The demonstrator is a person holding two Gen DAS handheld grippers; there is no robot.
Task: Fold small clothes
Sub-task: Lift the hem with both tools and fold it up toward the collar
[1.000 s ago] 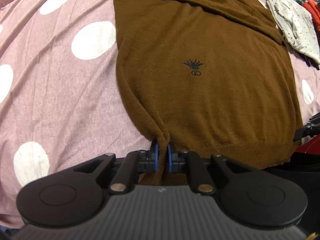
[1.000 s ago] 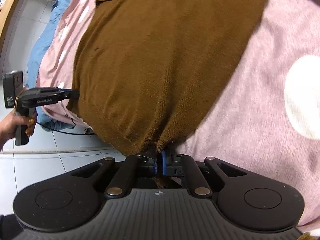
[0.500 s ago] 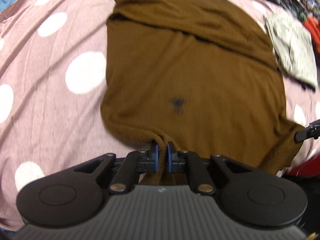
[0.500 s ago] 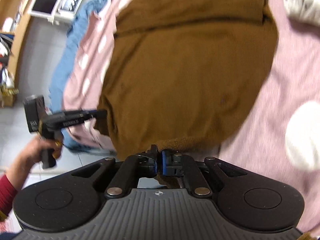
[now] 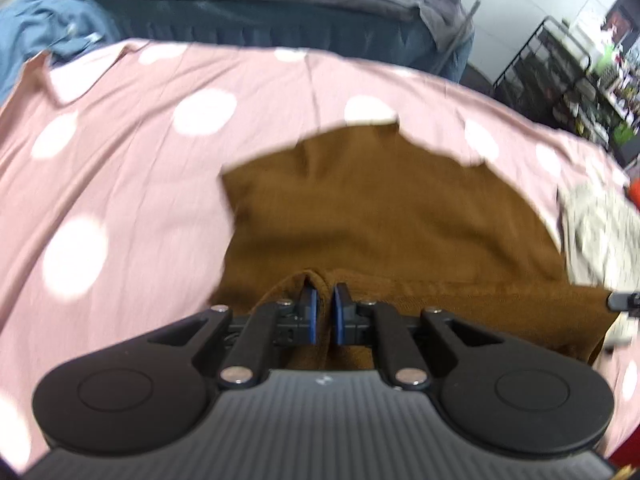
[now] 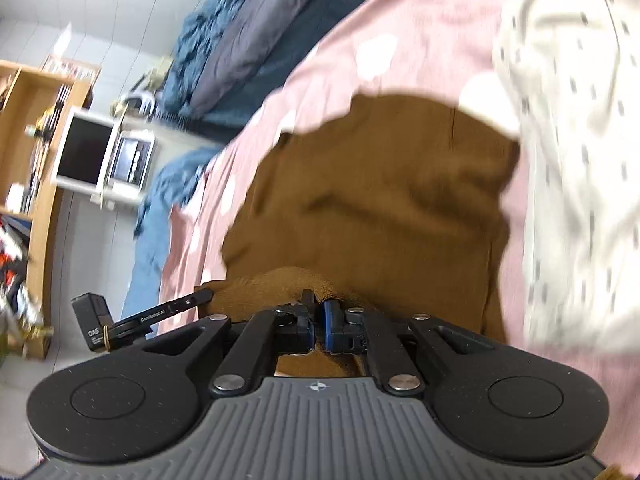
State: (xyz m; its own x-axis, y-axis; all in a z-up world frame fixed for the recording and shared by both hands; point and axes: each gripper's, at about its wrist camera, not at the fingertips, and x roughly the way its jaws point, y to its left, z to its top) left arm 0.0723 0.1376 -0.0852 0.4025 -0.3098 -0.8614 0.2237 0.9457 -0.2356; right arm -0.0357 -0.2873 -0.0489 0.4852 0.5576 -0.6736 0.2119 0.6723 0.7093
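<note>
So the left gripper (image 5: pixel 323 314) is pinching the ribbed hem of the brown knit sweater (image 5: pixel 384 220), blue pads clamped tight on a bunch of it. The right gripper (image 6: pixel 320 322) is gripping the same hem at another spot, jaws squeezed on the fabric. The sweater is lying ahead of both on the pink bedsheet with white polka dots (image 5: pixel 120 152). A cream speckled garment (image 6: pixel 572 160) is sitting just right of it.
</note>
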